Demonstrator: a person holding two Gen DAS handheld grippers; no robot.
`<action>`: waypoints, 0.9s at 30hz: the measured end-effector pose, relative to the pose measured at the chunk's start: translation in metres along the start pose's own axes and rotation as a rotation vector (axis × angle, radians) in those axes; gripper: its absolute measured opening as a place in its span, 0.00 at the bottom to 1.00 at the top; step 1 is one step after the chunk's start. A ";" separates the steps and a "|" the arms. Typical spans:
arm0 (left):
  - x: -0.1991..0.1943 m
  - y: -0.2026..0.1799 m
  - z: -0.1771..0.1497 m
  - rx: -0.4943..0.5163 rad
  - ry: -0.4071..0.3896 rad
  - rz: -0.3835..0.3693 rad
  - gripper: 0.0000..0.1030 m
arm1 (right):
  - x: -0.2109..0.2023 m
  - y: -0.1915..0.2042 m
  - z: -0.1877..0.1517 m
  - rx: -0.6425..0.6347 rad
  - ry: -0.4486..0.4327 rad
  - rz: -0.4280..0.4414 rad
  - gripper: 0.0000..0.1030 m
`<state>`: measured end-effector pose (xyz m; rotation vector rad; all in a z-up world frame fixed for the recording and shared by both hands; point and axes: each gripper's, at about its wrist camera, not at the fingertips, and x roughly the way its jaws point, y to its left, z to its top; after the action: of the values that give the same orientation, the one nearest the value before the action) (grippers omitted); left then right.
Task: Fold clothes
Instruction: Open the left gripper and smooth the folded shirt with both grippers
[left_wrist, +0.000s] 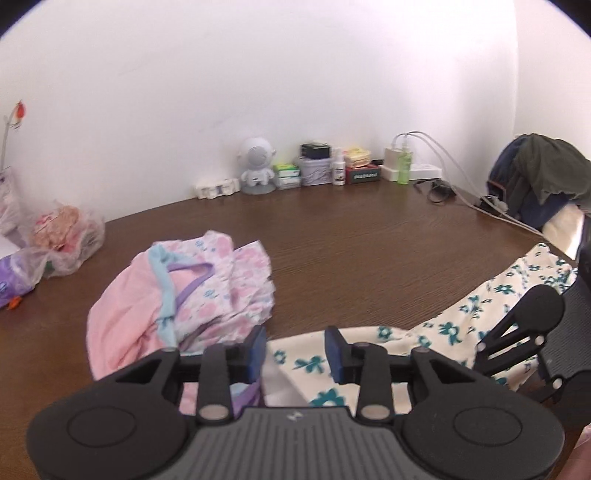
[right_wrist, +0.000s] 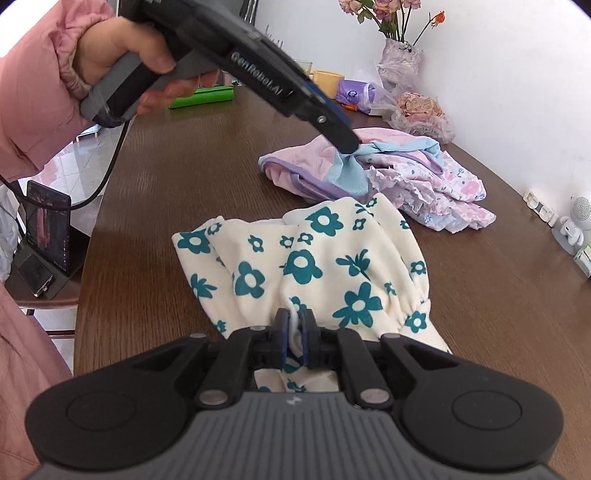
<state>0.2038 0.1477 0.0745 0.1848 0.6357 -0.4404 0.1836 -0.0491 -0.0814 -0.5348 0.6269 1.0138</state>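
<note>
The right gripper (right_wrist: 294, 334) is clenching a bunched fold of the cream garment with teal flowers (right_wrist: 314, 266), which is lying crumpled on the near part of the brown bench (right_wrist: 177, 177). The left gripper (left_wrist: 295, 350) is hanging released above that garment's near edge, its blue pads apart with nothing between them; in the right wrist view its tip is crossing in front of the pink and lilac clothes pile (right_wrist: 388, 173) lying farther along the bench, though contact there cannot be told. What is looking risky is the single pinch point: with only one gathered fold held, lifting is likely to leave the rest of the fabric sagging in a lump and not opening flat, and dragging it could be pushing it into the neighbouring pile and tangling the two. The left gripper, if lowered carelessly, could be catching both garments at once. As for containers, a clear plastic bag (left_wrist: 68, 236) at the far left is holding pinkish wrapped items, a purple packet (left_wrist: 14, 273) is lying beside it, and a vase (right_wrist: 400, 55) is holding dried flowers.
</note>
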 end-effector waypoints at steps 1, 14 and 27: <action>0.008 -0.007 0.006 0.028 0.005 -0.038 0.42 | -0.004 -0.001 -0.001 0.018 -0.018 0.007 0.12; 0.127 -0.048 0.033 0.290 0.279 -0.349 0.47 | -0.080 -0.060 -0.063 0.384 -0.149 -0.141 0.42; 0.099 0.000 -0.011 0.190 0.403 -0.329 0.20 | -0.044 -0.048 -0.076 0.357 -0.086 -0.157 0.43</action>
<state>0.2687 0.1180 0.0054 0.3567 1.0275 -0.7930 0.1919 -0.1473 -0.0990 -0.2203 0.6609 0.7505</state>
